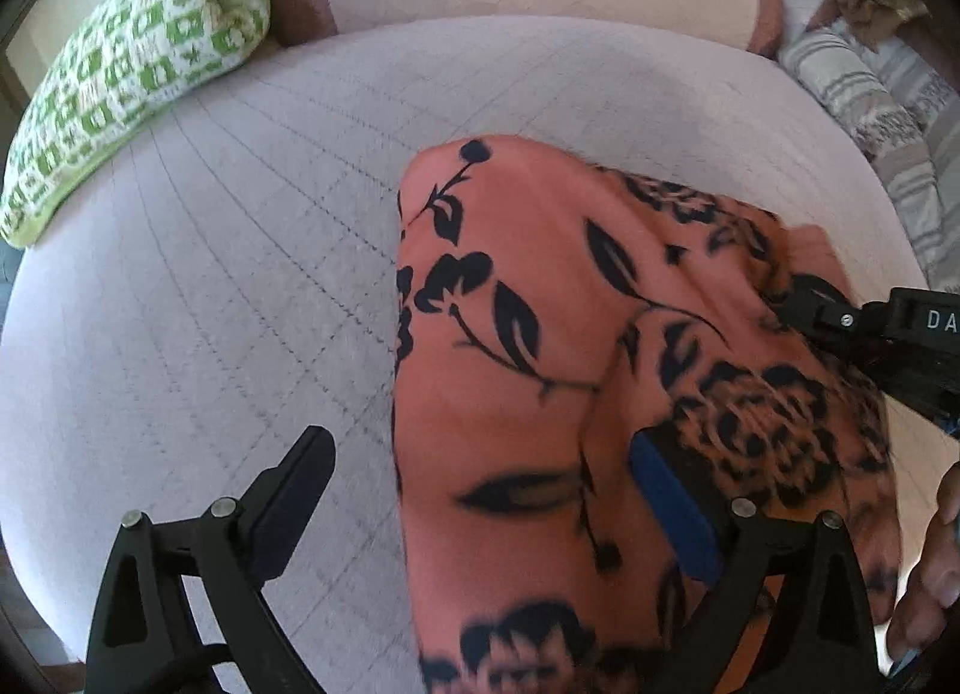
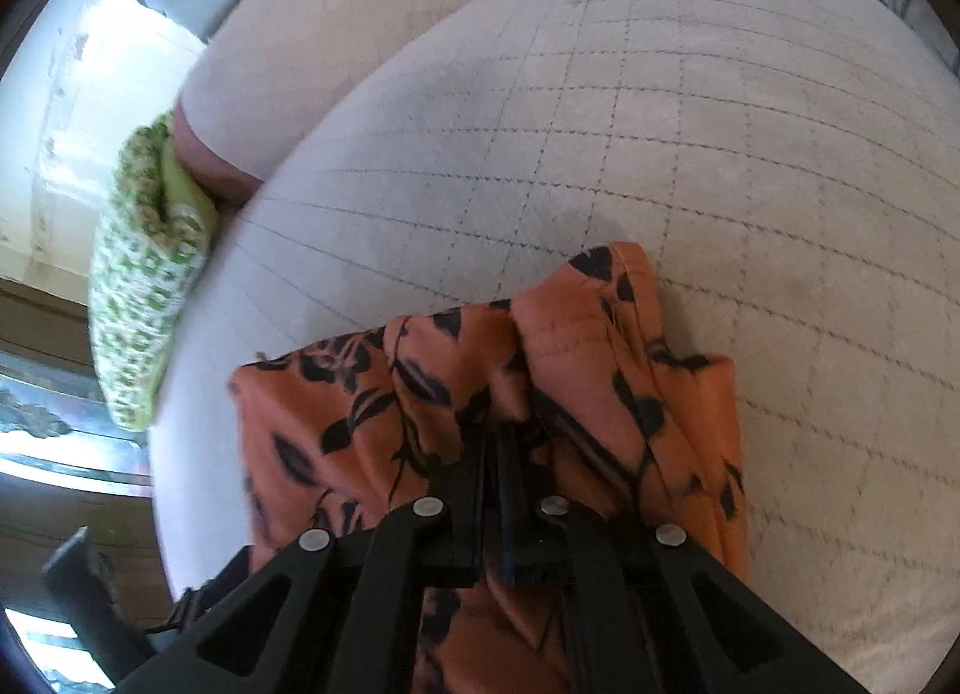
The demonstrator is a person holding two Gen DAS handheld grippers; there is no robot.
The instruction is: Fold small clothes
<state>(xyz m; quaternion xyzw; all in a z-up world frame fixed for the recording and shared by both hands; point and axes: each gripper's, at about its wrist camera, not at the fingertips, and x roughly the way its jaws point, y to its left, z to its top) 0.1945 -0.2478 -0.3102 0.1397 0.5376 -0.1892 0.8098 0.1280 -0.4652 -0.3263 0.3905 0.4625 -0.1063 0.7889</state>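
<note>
Orange floral garment point(image 1: 540, 370) spread on the quilted grey cushion point(image 1: 210, 274), bunched and partly lifted toward its right side, black leaf print across a rumpled top layer. Pinched at one gathered edge by the right gripper point(image 2: 495, 454), jaws clenched tight on the fabric with folds spilling to both sides of the fingers. Left gripper point(image 1: 480, 514) released and spread wide above the cloth, one finger over bare cushion, the blue-padded finger point(image 1: 672, 514) over the print, nothing pressed between them. Probably mid-fold: one edge being carried across while the free claw waits to pin or catch the opposite edge. Best done by keeping the pinched edge taut and low, laying it straight along the cushion's stitch lines, and closing the left claw on a single layer only at the near hem. Risk of a crooked crease if the bunched part is dragged. Green patterned pillow point(image 1: 132, 63) well apart at the cushion's far corner, out of the way.
</note>
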